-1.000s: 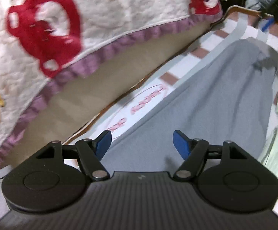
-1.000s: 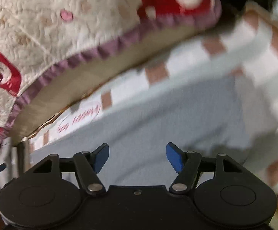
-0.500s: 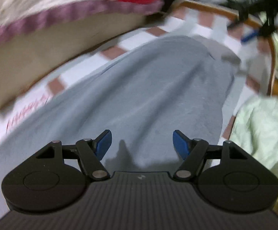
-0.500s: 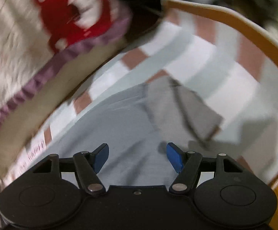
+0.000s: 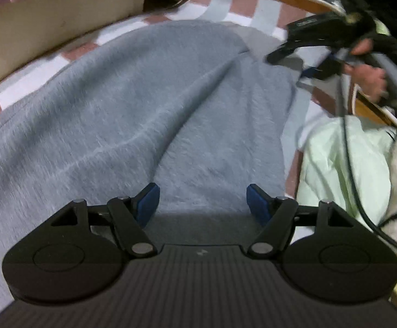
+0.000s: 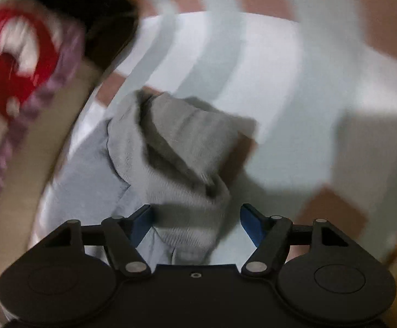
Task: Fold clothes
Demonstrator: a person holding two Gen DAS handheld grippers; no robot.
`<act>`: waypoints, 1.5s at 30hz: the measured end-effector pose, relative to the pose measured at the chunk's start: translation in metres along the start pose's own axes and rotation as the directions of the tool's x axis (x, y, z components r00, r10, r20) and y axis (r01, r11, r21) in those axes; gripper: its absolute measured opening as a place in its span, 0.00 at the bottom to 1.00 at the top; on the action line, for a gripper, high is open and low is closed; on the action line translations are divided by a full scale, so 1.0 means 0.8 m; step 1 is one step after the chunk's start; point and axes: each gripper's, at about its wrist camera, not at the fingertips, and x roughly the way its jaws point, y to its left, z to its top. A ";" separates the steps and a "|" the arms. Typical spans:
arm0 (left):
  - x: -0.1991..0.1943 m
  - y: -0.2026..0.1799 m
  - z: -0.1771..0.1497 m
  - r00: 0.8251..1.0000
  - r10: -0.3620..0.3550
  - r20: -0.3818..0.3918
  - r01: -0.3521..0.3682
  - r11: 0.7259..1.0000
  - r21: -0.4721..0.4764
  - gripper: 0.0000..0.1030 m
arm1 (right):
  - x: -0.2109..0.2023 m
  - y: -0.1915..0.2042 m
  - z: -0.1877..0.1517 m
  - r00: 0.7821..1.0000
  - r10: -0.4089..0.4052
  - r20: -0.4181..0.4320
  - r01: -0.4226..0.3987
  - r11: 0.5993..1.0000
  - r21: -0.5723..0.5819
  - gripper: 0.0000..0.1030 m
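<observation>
The soft grey fleece garment (image 5: 132, 114) lies spread out on the table with the pink, white and pale blue checked cloth (image 5: 225, 2). It is not folded yet, so the job looks to be at its start: getting ready to grab the cloth.

In the left view, the left tool (image 5: 203, 198) sits at 6 o'clock, low over the grey cloth. Its two blue fingers are wide apart and hold nothing. A long crease runs from the middle up toward 1 o'clock. At 4 o'clock a pale green cloth (image 5: 335, 164) lies just beside the grey one. Far off at 2 o'clock is the right tool (image 5: 285, 52), held in a hand (image 5: 370, 78).

In the right view, the right tool (image 6: 195, 221) also has its blue fingers wide apart and empty. Right in front of it, from 6 o'clock up to the middle, is a thicker, bunched grey end of the garment (image 6: 176, 147). It may be a hood or a cuff; the picture is too blurry to tell. A white quilt with red shapes and a purple edge (image 6: 20, 63) is far off at 10 o'clock.

Next, I think the right tool should drop onto that bunched end and pinch it. The left tool should pinch an edge too. Then they can lift and fold it over.
</observation>
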 end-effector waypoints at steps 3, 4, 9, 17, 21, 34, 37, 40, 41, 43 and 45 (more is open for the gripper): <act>-0.001 0.005 0.000 1.000 -0.025 -0.002 0.024 1.000 -0.019 0.69 | 0.011 0.005 0.010 0.997 0.043 0.059 -0.034 0.988 -0.152 0.35; -0.002 0.007 0.001 0.999 -0.033 -0.007 0.032 0.999 -0.019 0.69 | 0.003 0.012 0.008 0.993 0.060 0.099 -0.037 0.974 -0.223 0.25; -0.005 0.013 0.003 0.998 -0.054 -0.023 0.054 0.998 -0.014 0.69 | -0.022 0.022 -0.005 0.983 0.038 0.179 0.020 0.951 -0.310 0.21; -0.030 0.029 0.025 0.993 -0.100 -0.060 0.101 0.995 0.000 0.70 | -0.031 0.033 0.008 0.955 -0.190 0.230 0.247 0.936 -0.251 0.45; -0.069 0.074 0.064 0.996 0.008 0.084 -0.006 1.000 -0.027 0.74 | -0.085 0.056 0.008 0.926 -0.156 0.342 0.227 0.957 -0.178 0.50; 0.037 0.146 0.144 0.975 0.207 0.078 -0.206 0.978 -0.014 0.75 | 0.046 0.133 0.099 0.993 -0.002 0.120 0.027 0.978 -0.208 0.62; 0.047 0.151 0.143 0.994 0.098 0.057 -0.097 0.995 -0.012 0.71 | 0.065 0.113 0.113 0.995 0.045 0.084 -0.027 0.979 -0.203 0.62; 0.039 0.143 0.128 0.998 0.029 0.059 -0.030 1.000 0.006 0.21 | 0.073 0.121 0.107 1.000 0.005 0.010 -0.001 0.940 -0.342 0.62; 0.036 0.139 0.122 0.998 0.012 0.060 -0.013 1.000 0.014 0.12 | 0.070 0.123 0.100 1.000 -0.008 0.000 0.008 0.919 -0.395 0.62; 0.025 0.132 0.111 0.997 -0.017 0.074 0.016 1.000 0.016 0.08 | 0.058 0.125 0.082 0.999 -0.032 0.012 0.034 0.875 -0.484 0.62; 0.012 0.121 0.100 0.994 -0.032 0.106 0.030 0.999 0.016 0.07 | 0.045 0.118 0.068 0.991 -0.122 0.051 0.132 0.874 -0.468 0.71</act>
